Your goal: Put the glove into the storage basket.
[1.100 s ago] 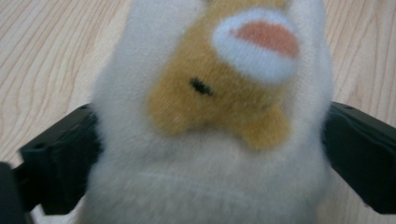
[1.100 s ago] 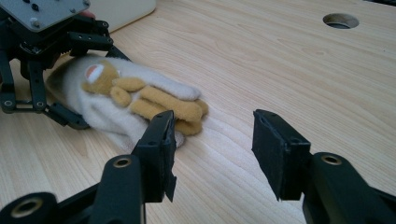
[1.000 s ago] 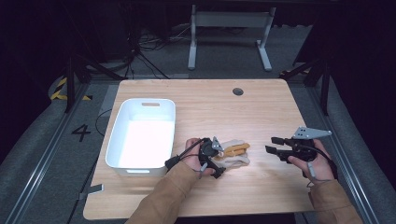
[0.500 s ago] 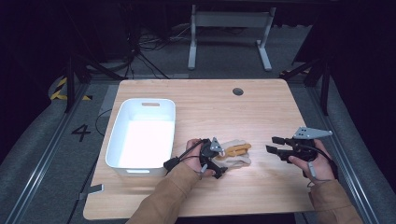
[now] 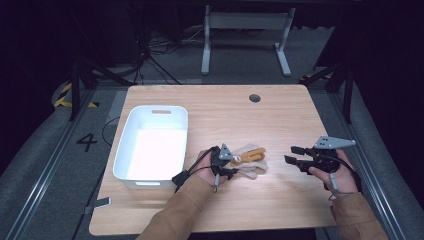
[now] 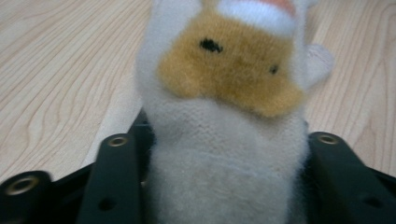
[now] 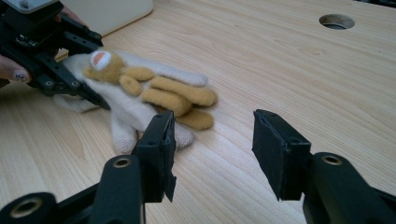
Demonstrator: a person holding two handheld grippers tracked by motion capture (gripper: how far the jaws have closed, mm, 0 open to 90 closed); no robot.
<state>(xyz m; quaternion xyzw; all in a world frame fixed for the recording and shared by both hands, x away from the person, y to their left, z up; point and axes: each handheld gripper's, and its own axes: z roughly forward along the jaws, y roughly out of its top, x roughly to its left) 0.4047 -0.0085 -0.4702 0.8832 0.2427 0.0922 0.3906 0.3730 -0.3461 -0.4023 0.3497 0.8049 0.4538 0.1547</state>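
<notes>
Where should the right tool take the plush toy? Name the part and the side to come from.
Take the tan limbs at the free end of the plush toy. It lies flat on the table with that end nearest the open right tool, so come in low from there. The left tool, whose jaws have just been closing, already pinches the white body.

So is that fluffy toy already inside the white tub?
No, the plush toy lies on the table beside the white tub.

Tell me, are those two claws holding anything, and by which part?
The left gripper has just closed on the plush toy, its jaws at the sides of the toy's head end. The right gripper is open, holding nothing.
</notes>
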